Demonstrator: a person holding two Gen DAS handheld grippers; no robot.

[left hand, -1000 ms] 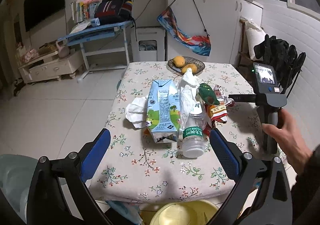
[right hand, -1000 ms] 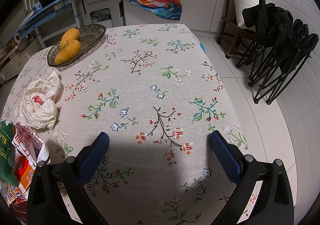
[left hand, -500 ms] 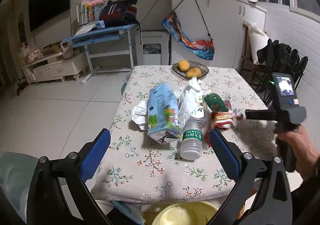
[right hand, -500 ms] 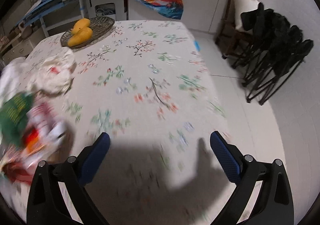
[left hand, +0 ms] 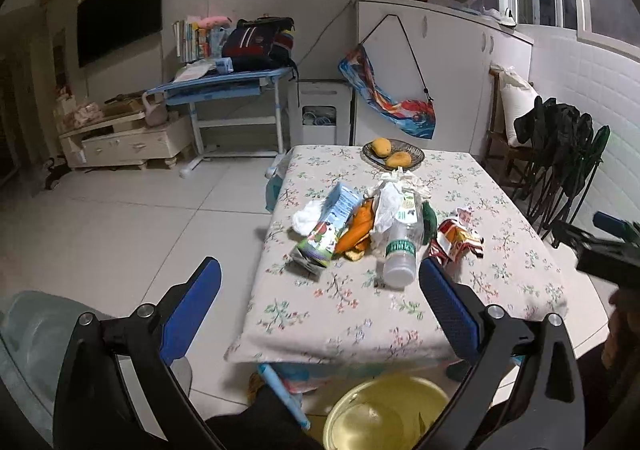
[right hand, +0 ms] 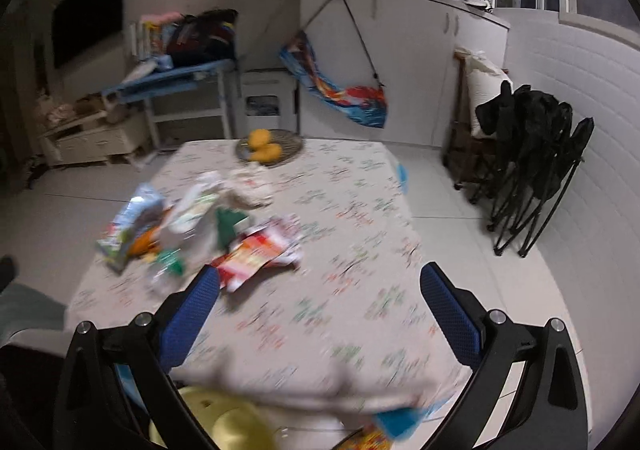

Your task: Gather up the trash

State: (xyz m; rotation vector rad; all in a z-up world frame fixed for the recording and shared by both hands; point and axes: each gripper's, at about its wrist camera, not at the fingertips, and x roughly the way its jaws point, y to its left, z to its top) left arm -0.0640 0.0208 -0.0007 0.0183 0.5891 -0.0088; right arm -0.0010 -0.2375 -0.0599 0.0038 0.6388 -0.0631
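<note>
A heap of trash lies on the flowered tablecloth: a blue milk carton, an orange wrapper, a clear plastic bottle, crumpled white tissue and a red snack bag. My left gripper is open and empty, held back from the table's near edge. The right gripper is also open and empty, over the near part of the cloth; this view is blurred, with the red snack bag and milk carton to its left. A yellow bin stands below the table edge.
A dark woven plate with mangoes sits at the table's far end. Folded black chairs lean on the tiled wall at right. A blue desk and white cabinets stand behind. A grey-green seat is at lower left.
Both grippers have pulled back and risen from the table, so the whole tabletop and trash pile now show. The right gripper swung left toward the pile. Both stayed open.
</note>
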